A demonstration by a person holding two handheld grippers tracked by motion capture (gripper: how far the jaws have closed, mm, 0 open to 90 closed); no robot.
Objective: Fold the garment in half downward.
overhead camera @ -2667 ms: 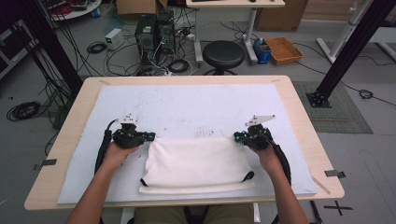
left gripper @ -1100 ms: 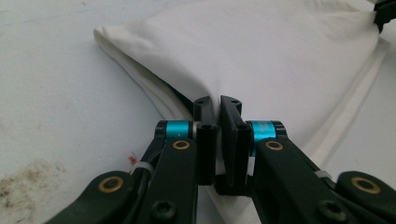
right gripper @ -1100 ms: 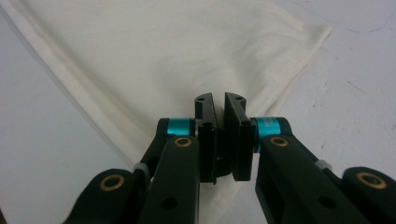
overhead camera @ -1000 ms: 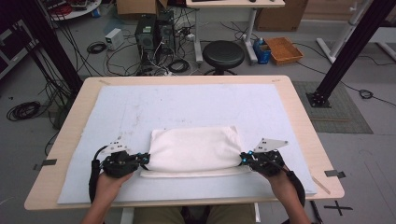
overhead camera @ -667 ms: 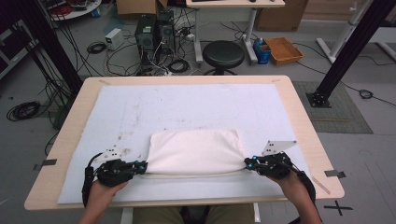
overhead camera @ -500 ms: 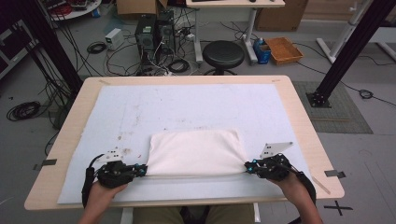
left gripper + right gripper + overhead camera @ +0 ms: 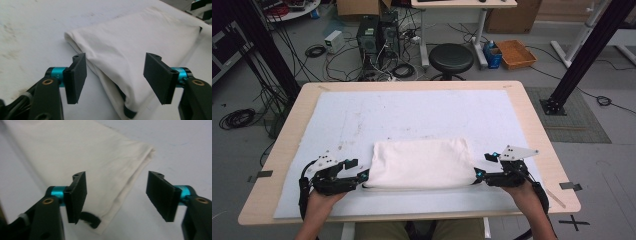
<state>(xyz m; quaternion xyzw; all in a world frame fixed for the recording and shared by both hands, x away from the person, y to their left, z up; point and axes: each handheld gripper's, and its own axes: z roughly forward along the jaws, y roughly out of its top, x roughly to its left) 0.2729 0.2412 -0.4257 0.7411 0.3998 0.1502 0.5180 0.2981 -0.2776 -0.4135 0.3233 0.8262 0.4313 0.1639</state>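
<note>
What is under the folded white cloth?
The cloth lies flat on a white mat that covers the table. Dark trim peeks out at its near corners. Anything between its layers is hidden.

Black stool (image 7: 452, 57) beyond table (image 7: 532, 130)

Cream-white folded cloth (image 7: 419, 163) with a dark trim at its near corners, pale blue-white mat (image 7: 412, 112) speckled with brown marks, light wood table (image 7: 532, 125), black grippers with turquoise joints, black round stool (image 7: 452, 57)
</note>
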